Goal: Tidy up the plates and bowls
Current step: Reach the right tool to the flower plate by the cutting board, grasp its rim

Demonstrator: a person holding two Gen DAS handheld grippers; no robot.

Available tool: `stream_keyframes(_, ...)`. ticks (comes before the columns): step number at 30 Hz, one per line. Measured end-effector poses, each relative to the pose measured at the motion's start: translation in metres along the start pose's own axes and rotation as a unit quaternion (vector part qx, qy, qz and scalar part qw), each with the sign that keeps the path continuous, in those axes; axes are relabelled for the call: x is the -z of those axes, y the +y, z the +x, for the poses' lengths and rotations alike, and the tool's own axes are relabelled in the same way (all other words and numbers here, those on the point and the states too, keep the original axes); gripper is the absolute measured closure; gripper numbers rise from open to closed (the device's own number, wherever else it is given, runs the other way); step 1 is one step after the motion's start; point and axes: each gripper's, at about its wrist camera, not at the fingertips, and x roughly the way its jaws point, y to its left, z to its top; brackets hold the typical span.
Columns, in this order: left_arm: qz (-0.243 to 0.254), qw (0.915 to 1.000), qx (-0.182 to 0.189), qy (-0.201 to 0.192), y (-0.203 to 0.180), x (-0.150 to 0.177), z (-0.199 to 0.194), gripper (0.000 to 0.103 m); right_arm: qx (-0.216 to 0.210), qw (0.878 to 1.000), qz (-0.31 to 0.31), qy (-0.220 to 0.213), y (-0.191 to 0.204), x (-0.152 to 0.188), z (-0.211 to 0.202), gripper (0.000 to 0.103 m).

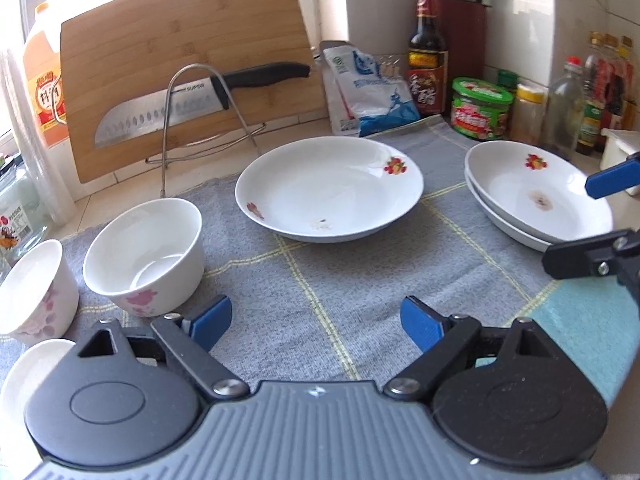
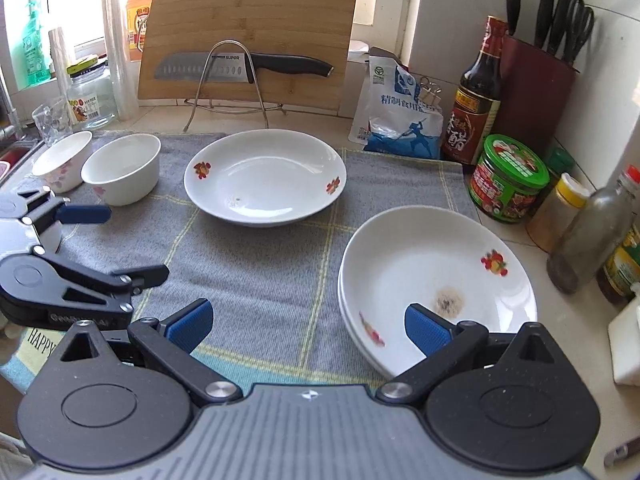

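Cloth (image 1: 360,280): grey with a pale yellow-green grid; one corner is light blue. Single plate (image 1: 328,188): white with red-and-orange flower prints. Stacked plates (image 2: 436,280): white, same flower print, with a brown stain in the centre. Bowls (image 1: 144,256): white with pink flower prints. Cutting board (image 2: 252,32): tan wood grain. Knife (image 2: 240,66): silver blade, black handle. Left gripper (image 1: 316,322) and right gripper (image 2: 308,326): black, with blue pads.
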Motion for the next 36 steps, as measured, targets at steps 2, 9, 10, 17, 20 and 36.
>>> stream_keyframes(2, -0.012, 0.9998, -0.014, 0.004, -0.004, -0.003, 0.012, 0.012, -0.019, 1.0, -0.002, -0.003, -0.009, -0.008, 0.006, 0.0)
stream_keyframes(9, -0.051, 0.9974, -0.042, 0.028, -0.016, -0.015, 0.052, 0.012, -0.075, 0.997, -0.025, -0.003, -0.035, -0.038, 0.034, 0.0)
stream_keyframes(10, -0.051, 0.9971, -0.046, 0.031, -0.017, -0.018, 0.056, 0.012, -0.084, 0.996, -0.029, -0.003, -0.038, -0.042, 0.038, 0.0)
stream_keyframes(17, -0.064, 0.9959, -0.054, 0.035, -0.022, -0.027, 0.076, 0.007, -0.145, 0.989, -0.04, 0.008, -0.057, -0.072, 0.064, 0.0)
stream_keyframes(20, -0.071, 0.9957, -0.045, 0.038, -0.021, -0.031, 0.079, 0.003, -0.165, 0.985, -0.043, 0.021, -0.059, -0.083, 0.075, 0.0)
stream_keyframes(36, -0.068, 0.9972, -0.011, 0.029, -0.015, -0.035, 0.087, 0.0, -0.203, 0.972, -0.09, 0.082, -0.051, -0.132, 0.149, 0.0)
